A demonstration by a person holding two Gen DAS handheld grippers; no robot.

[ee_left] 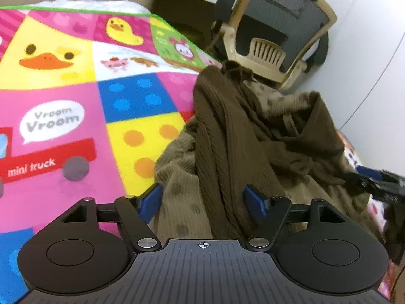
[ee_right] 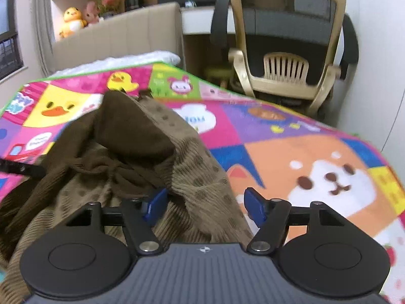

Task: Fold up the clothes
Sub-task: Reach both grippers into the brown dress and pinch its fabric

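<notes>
The left gripper [ee_left: 203,198] has its blue fingers [ee_left: 255,201] spread apart, brown garment [ee_left: 227,131] fabric lying between them unpinched. The right gripper [ee_right: 205,202] is likewise spread, straddling a fold of the same crumpled garment. The heap lies on one cartoon play mat [ee_left: 63,96] that reads "Vroom Vroom" and "mini truck". One office chair [ee_right: 286,50] stands beyond.

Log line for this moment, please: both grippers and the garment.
step: fold not begun | left gripper: jaws open astride brown knit garment | right gripper: jaws open over its dotted part | garment: crumpled on cartoon play mat
</notes>
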